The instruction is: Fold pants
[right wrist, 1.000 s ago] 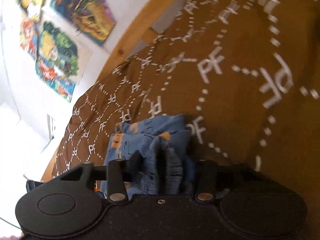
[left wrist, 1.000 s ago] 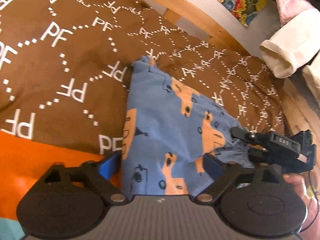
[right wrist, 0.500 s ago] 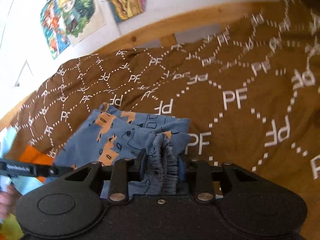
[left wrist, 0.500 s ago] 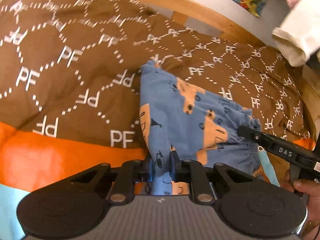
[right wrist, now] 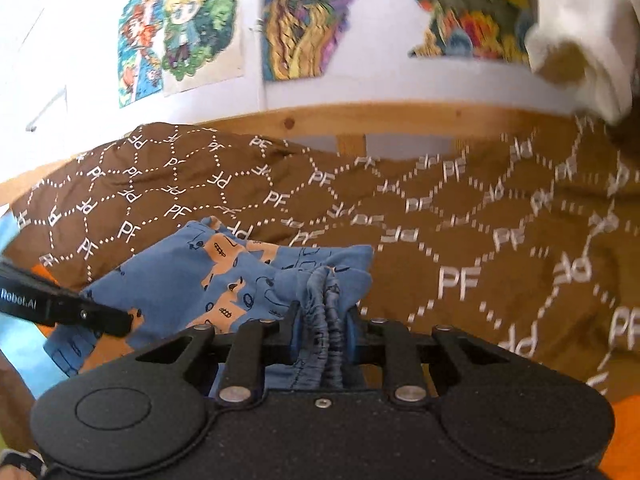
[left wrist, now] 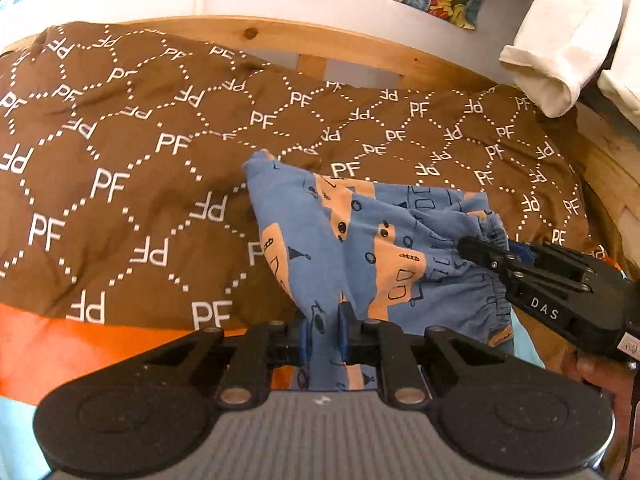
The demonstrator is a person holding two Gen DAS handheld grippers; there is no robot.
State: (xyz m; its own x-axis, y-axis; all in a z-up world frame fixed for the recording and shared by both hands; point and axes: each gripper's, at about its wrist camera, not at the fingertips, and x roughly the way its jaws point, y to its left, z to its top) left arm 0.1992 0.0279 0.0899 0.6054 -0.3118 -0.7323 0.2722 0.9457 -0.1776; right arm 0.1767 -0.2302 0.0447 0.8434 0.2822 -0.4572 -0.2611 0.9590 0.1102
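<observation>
The blue pants (left wrist: 360,236) with orange patches and black drawings lie on the brown PF-print bed cover (left wrist: 140,168). My left gripper (left wrist: 322,330) is shut on the near edge of the pants. My right gripper (right wrist: 323,330) is shut on the gathered elastic waistband (right wrist: 326,308). The right gripper (left wrist: 486,250) also shows in the left wrist view, at the pants' right side. The left gripper's finger (right wrist: 100,320) shows at the left of the right wrist view. The pants (right wrist: 224,280) are bunched between the two grippers.
A wooden bed rail (left wrist: 360,52) runs along the far side, below a white wall with colourful posters (right wrist: 180,32). Cream cloth (left wrist: 560,40) hangs at the upper right. An orange and light blue sheet (left wrist: 60,352) lies at the near left.
My left gripper went from open to shut on the pants' near edge. Both grippers have lifted and pulled back, so more of the bed and wall shows. The right gripper kept its hold.
</observation>
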